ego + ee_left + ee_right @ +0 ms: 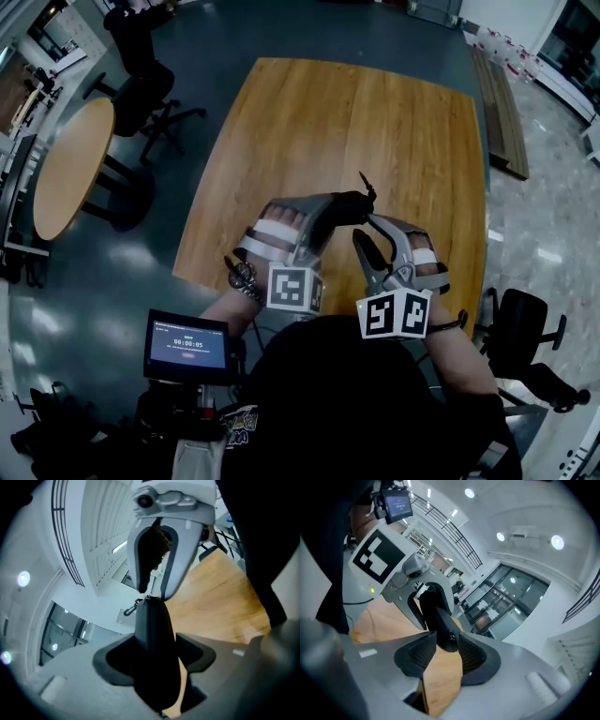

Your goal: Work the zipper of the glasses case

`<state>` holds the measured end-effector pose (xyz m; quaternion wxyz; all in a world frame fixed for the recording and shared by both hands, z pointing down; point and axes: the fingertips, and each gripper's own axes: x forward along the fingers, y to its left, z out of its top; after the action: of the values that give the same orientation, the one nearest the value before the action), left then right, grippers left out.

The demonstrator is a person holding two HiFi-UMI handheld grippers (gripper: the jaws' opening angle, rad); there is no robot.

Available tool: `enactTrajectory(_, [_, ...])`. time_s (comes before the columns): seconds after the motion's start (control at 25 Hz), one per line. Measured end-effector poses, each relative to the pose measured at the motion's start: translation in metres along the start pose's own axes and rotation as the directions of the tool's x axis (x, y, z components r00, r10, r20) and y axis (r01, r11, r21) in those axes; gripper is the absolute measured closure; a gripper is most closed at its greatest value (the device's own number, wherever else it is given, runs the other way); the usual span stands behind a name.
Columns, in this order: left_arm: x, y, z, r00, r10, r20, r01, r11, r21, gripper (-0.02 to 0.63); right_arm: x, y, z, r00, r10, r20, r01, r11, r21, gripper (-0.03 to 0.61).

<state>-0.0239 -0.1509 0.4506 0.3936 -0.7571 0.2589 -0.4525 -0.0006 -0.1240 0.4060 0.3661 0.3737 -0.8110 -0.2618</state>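
Note:
Above the wooden table [375, 122] my left gripper [339, 212] is shut on the black glasses case [352, 204], a small clip [366, 184] sticking up from its far end. In the left gripper view the case [152, 620] stands pinched between the two pads, with the clip [130, 609] at its tip. My right gripper [371, 229] meets the case from the right. In the right gripper view the rounded end of the case [440, 625] sits at the mouth of my right gripper [443, 654]; its pads stand apart with wood showing between them.
A round table [70, 164] and dark chairs [141, 98] stand to the left on the blue floor. An office chair [525, 333] is at the right. A small lit screen [187, 345] hangs at the person's left side.

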Motion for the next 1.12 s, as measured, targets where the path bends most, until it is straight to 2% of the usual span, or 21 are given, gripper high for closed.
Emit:
enactTrajectory(0.08, [0.0,-0.005,0.003,0.999,-0.035,0.02,0.036,0.998,-0.052,0.341,0.003,0.001,-0.002,0.998,-0.064,0.004,0.065,0.995,-0.074,0.439])
enactTrajectory(0.16, [-0.001,-0.008,0.006,0.998,-0.054,0.034,0.056,0.996,-0.071,0.341,0.005,0.003,-0.007,0.997,-0.08,-0.007,0.079,0.99,-0.116,0.461])
enactTrajectory(0.36, [-0.001,-0.007,0.007,0.995,-0.074,0.064,0.082,0.989,-0.126,0.342,0.0,-0.005,-0.015,0.997,-0.082,0.006,0.083,0.993,-0.083,0.56])
enactTrajectory(0.48, [-0.002,-0.007,0.008,0.993,-0.075,0.091,0.09,0.981,-0.172,0.342,-0.002,-0.01,-0.013,0.997,-0.077,0.024,0.078,0.996,-0.052,0.568])
enactTrajectory(0.56, [-0.002,-0.007,0.009,0.991,-0.07,0.114,0.092,0.975,-0.204,0.342,-0.004,-0.013,-0.01,0.997,-0.07,0.044,0.07,0.997,-0.014,0.57])
enactTrajectory(0.64, [-0.004,-0.005,0.01,0.989,-0.055,0.137,0.083,0.974,-0.212,0.342,-0.008,-0.018,-0.007,0.995,-0.052,0.081,0.045,0.996,0.079,0.571])
enactTrajectory(0.8, [-0.011,0.002,0.013,0.986,-0.001,0.166,0.034,0.98,-0.196,0.344,-0.014,-0.026,-0.002,0.987,0.006,0.158,-0.053,0.956,0.289,0.566])
enactTrajectory(0.88, [-0.013,0.002,0.014,0.984,0.016,0.179,0.021,0.979,-0.204,0.344,-0.015,-0.028,-0.002,0.985,0.008,0.174,-0.064,0.946,0.317,0.565])
enactTrajectory(1.04, [-0.017,0.003,0.016,0.978,0.04,0.206,0.002,0.979,-0.203,0.345,-0.016,-0.025,0.004,0.979,0.016,0.205,-0.081,0.946,0.312,0.559])
enactTrajectory(1.12, [-0.019,0.003,0.019,0.975,0.051,0.215,-0.008,0.98,-0.197,0.345,-0.016,-0.021,0.005,0.976,0.029,0.214,-0.098,0.942,0.319,0.539])
